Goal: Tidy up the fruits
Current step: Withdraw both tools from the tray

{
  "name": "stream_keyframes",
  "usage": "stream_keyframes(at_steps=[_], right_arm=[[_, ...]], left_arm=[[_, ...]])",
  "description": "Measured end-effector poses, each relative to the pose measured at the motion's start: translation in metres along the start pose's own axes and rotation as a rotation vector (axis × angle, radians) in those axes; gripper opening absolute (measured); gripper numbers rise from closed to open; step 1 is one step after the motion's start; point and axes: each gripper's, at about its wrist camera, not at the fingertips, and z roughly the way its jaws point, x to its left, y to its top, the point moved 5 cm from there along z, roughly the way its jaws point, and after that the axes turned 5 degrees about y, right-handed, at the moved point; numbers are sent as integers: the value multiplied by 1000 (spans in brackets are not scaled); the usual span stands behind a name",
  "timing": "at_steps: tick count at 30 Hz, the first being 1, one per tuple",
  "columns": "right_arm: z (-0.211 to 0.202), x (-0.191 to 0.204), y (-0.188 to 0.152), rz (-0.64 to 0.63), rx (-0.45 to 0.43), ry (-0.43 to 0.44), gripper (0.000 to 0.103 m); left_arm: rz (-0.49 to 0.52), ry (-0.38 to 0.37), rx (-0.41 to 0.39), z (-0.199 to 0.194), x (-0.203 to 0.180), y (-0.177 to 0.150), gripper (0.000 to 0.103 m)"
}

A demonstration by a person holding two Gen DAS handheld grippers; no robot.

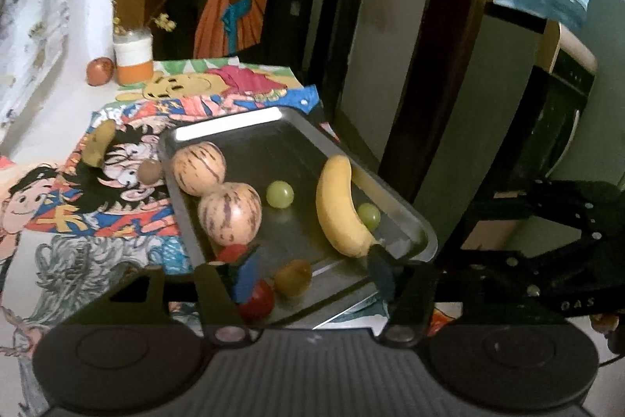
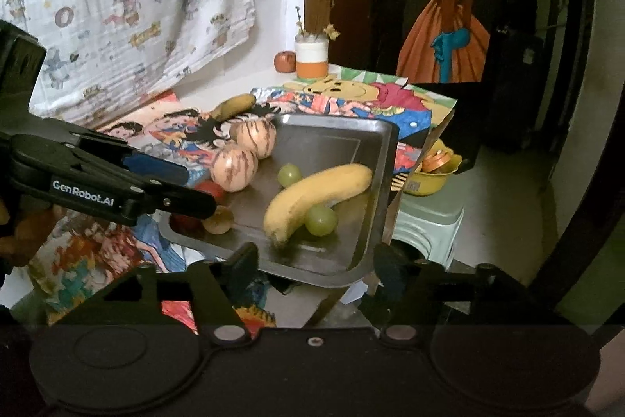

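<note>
A metal tray [image 1: 234, 122] [image 2: 384, 159] holds two striped pepino melons [image 1: 199, 169] [image 2: 234, 169], a yellow banana [image 1: 336, 208] [image 2: 316, 192], two green grapes [image 1: 280, 194] [image 2: 321, 219], a kiwi [image 1: 293, 277] [image 2: 218, 219] and two red tomatoes [image 1: 258, 299] [image 2: 209, 188]. My left gripper [image 1: 312, 274] is open over the tray's near end, with the kiwi and a tomato between its fingers. My right gripper [image 2: 316, 260] is open and empty at the tray's near corner. A brownish banana [image 1: 99, 143] [image 2: 234, 106] and a second kiwi [image 1: 150, 171] lie on the cloth outside the tray.
A cartoon-print cloth [image 1: 78, 206] [image 2: 351, 100] covers the table. An orange-and-white jar with dried flowers [image 1: 133, 55] [image 2: 311, 57] and a reddish fruit [image 1: 99, 71] [image 2: 284, 61] stand at the back by the wall. The tray sits at the table's right edge; a stool with a yellow bowl [image 2: 433, 174] is beyond.
</note>
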Motion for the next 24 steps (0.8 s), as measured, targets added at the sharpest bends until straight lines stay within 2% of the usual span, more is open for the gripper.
stream_keyframes(at_steps=[2, 8, 12, 18, 24], right_arm=[[-6, 5, 3, 4, -9, -4, 80], [-23, 24, 9, 45, -16, -16, 98], [-33, 40, 13, 75, 0, -22, 102], [-49, 65, 20, 102, 45, -31, 102], [-72, 69, 24, 49, 42, -188, 102]], left_arm=[[-11, 7, -23, -10, 4, 1, 82], [-46, 37, -78, -41, 20, 0, 103], [-59, 24, -76, -59, 32, -7, 103], [-70, 27, -48, -82, 50, -20, 103], [-100, 46, -52, -107, 73, -35, 103]])
